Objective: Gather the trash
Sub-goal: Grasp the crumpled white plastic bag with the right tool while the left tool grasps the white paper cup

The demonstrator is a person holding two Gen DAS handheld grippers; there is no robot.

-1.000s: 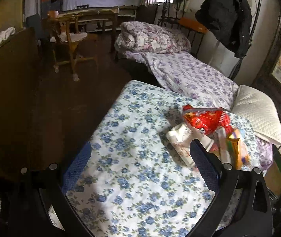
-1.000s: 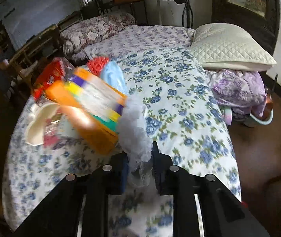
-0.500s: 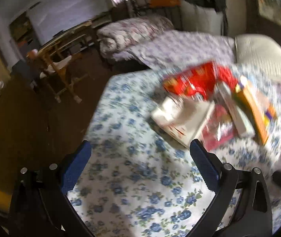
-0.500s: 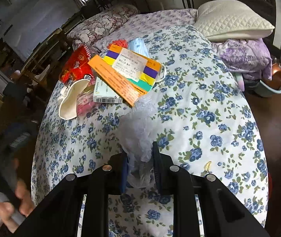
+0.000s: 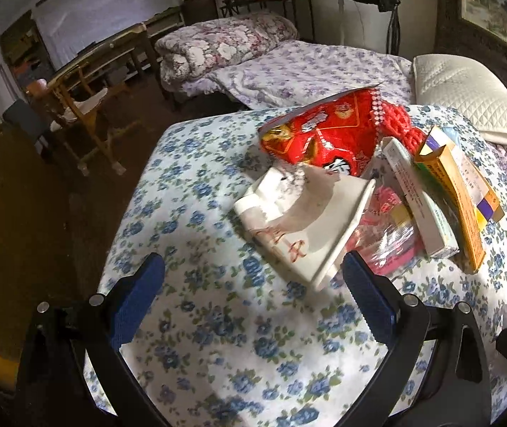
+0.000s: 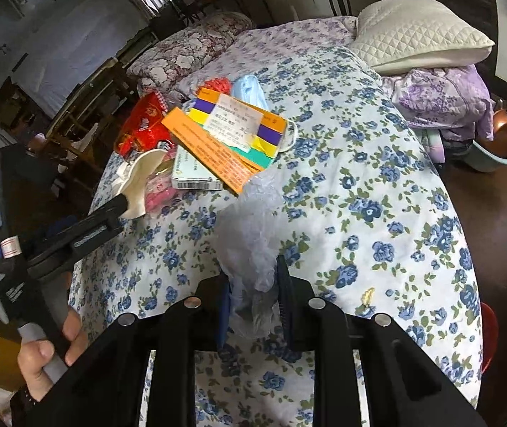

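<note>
A heap of trash lies on the flowered table cover (image 5: 218,320): a red snack bag (image 5: 324,135), a white paper tray (image 5: 307,224), pink wrappers (image 5: 388,227), a white box (image 5: 417,199) and an orange box (image 5: 456,192). My left gripper (image 5: 253,291) is open, its right finger just below the white tray's near corner. My right gripper (image 6: 251,291) is shut on a clear plastic bag (image 6: 253,220), held over the cover in front of the heap. The orange box (image 6: 225,135), red bag (image 6: 143,124) and left gripper (image 6: 93,224) show in the right wrist view.
A white pillow (image 6: 417,32) and a purple quilt (image 6: 445,99) lie at the cover's far right. A basin (image 6: 495,149) stands on the floor beyond. A bed with a rolled quilt (image 5: 225,46) and a wooden chair (image 5: 89,114) stand behind.
My left gripper has moved in close to the heap, up to the white tray. My right gripper has pulled back from the heap, still shut on the plastic bag.
</note>
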